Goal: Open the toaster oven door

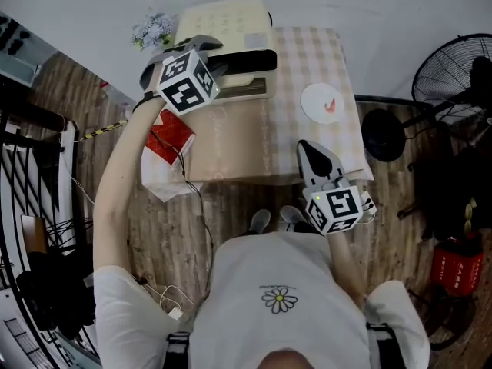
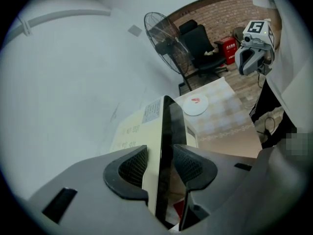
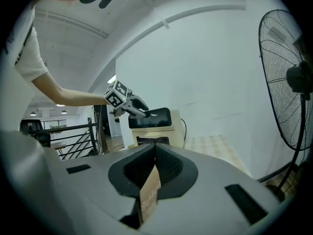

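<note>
Left tool: my jaws stand part-way apart, one on each side of the upper rim of the toaster oven door. One pad lies against the cream rim and the other against the black glass, so I have hold of the door.
Left tool attitude: it points downward onto the door from above, with my left arm stretched out to the far left corner of the surface.
Right tool: my jaws are fully together. A tan strip with a printed border shows in the gap below the pads. I cannot tell whether it is pinched or only lies behind them.
Right tool position: it hovers at the near edge of the surface, well apart from the left tool, and points roughly level toward the oven.
Toaster oven door: it is the black glass panel on the front of the toaster oven. I cannot tell whether it has come away from the oven front.
Toaster oven: cream body, at the far left corner of the surface and close to the white wall.
Surface: it is covered with a checked cloth.
Plate: white, with a red mark, to the right of the oven and apart from it.
Bag: red and white, beside the left edge of the surface.
Fan: it stands on the floor to the right of the surface.
</note>
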Demonstrator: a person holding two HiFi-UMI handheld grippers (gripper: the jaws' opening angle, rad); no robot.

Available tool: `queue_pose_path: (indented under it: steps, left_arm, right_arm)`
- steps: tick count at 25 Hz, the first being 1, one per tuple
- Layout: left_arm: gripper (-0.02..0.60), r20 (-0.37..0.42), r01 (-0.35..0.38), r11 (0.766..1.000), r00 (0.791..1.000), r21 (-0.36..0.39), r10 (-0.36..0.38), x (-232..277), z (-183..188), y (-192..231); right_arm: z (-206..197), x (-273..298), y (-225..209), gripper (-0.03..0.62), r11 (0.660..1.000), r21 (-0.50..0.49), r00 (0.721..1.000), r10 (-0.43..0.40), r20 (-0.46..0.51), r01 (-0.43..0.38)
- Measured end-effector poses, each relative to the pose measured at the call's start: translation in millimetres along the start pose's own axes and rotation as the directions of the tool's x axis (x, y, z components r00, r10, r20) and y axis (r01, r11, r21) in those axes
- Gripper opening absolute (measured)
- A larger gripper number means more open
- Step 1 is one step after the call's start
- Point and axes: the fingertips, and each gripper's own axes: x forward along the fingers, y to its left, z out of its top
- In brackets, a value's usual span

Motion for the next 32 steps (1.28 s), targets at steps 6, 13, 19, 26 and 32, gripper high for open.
queue_pose_path:
  steps: [6, 13, 19, 26, 32]
  left_arm:
    - [0.175, 0.002, -0.049, 0.998, 0.999, 0.040, 0.049, 3, 1, -3]
    - [0.172, -0.066, -0.050, 0.997, 0.996, 0.056, 0.054, 4, 1, -2]
    - [0.170, -0.066, -0.054, 0.997, 0.996, 0.055, 0.058, 4, 1, -2]
    - [0.170, -0.091, -0.030, 0.998, 0.995, 0.058, 0.035, 5, 0, -4]
    - [0.172, -0.123, -0.013, 0.997, 0.992, 0.070, 0.022, 4, -1, -3]
  right_arm:
    - [-4, 11, 4, 0.011, 1.000, 0.005, 1.000, 0.008, -0.013, -0.008]
    - [-16, 20, 19, 0.011, 0.998, -0.007, 0.997, 0.057, -0.053, -0.057]
    - [-19, 22, 14, 0.009, 0.997, 0.074, 0.999, 0.036, -0.036, -0.033]
    - [-3, 66, 15, 0.012, 0.918, 0.330, 0.975, 0.215, 0.053, -0.220]
    - [13, 133, 14, 0.132, 0.769, 0.554, 0.945, 0.303, 0.122, -0.318]
